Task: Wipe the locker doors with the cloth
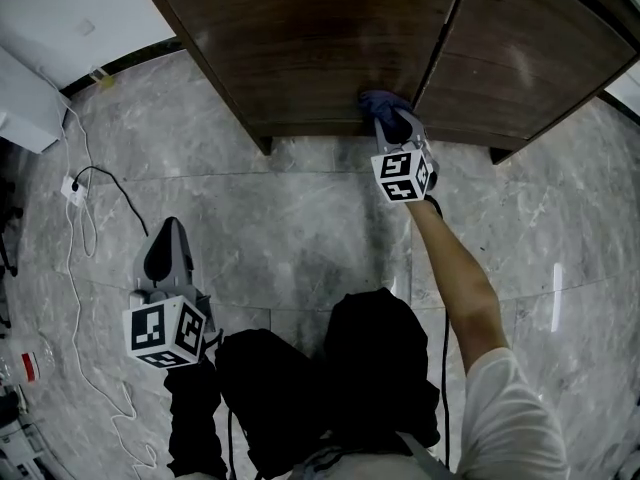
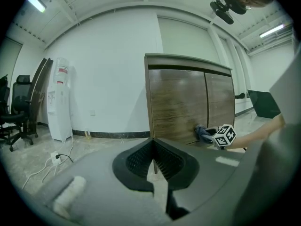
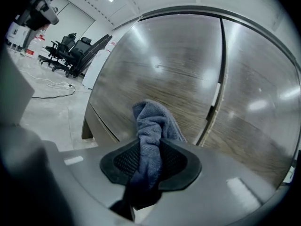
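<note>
The blue-grey terry cloth [image 3: 151, 126] sits clamped in the right claw [image 3: 150, 150]. The ribbed pads pinch it through a folded middle section, and a loose wad stands up past the tips. In the head view the cloth [image 1: 384, 102] is at the upper middle of the frame. It appears pressed against the lower edge of the dark brown wood-grain locker doors [image 1: 310, 38], on the left door just beside the vertical seam [image 1: 443, 38].

It looks light, soft and limp, with nothing stiff in it. It will probably fold and bunch under pressure, and drag rather than glide on the glossy veneer. The present hold through the thick of the fold seems the right place, since a grip on a thin corner would likely let it pull free. The wad ahead of the tips is the part that does the wiping and keeps the hard pads off the wood.

The left claw [image 2: 154, 150] is clenched on nothing, its pads meeting. In the head view it hangs at the lower left of the frame over the grey marble floor [image 1: 300, 228], well apart from the doors.
</note>
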Demonstrator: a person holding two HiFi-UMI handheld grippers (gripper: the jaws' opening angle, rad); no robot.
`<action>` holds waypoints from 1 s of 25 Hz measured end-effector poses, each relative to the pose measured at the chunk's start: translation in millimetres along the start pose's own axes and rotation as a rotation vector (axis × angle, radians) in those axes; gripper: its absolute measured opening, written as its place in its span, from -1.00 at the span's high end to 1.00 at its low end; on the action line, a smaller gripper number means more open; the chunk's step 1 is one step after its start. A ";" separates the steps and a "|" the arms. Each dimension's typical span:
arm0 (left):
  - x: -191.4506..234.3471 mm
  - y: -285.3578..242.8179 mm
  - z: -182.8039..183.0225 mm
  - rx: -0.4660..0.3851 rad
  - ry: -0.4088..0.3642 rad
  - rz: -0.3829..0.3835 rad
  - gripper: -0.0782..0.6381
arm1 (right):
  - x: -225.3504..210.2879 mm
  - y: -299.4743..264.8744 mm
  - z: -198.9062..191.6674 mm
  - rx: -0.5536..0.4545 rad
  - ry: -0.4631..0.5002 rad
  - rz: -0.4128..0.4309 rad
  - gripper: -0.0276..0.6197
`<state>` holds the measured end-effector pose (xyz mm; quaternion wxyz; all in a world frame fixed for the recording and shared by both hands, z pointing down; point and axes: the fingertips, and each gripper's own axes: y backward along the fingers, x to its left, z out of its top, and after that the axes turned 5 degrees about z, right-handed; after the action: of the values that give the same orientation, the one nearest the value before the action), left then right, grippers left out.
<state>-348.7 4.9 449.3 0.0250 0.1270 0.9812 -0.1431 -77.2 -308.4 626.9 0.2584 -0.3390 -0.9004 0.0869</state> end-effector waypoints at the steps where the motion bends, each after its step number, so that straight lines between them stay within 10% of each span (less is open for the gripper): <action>1: -0.9 -0.5 -0.6 0.002 -0.001 -0.001 0.78 | -4.2 1.7 -3.3 0.002 -0.009 -0.008 0.58; 25: 17.0 0.1 -10.2 0.008 0.026 0.011 0.78 | 37.9 -18.8 5.1 0.006 -0.191 -0.026 0.58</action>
<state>-365.2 12.0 457.7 0.0125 0.1346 0.9801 -0.1452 -114.7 -297.7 644.2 0.1735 -0.3167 -0.9250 0.1183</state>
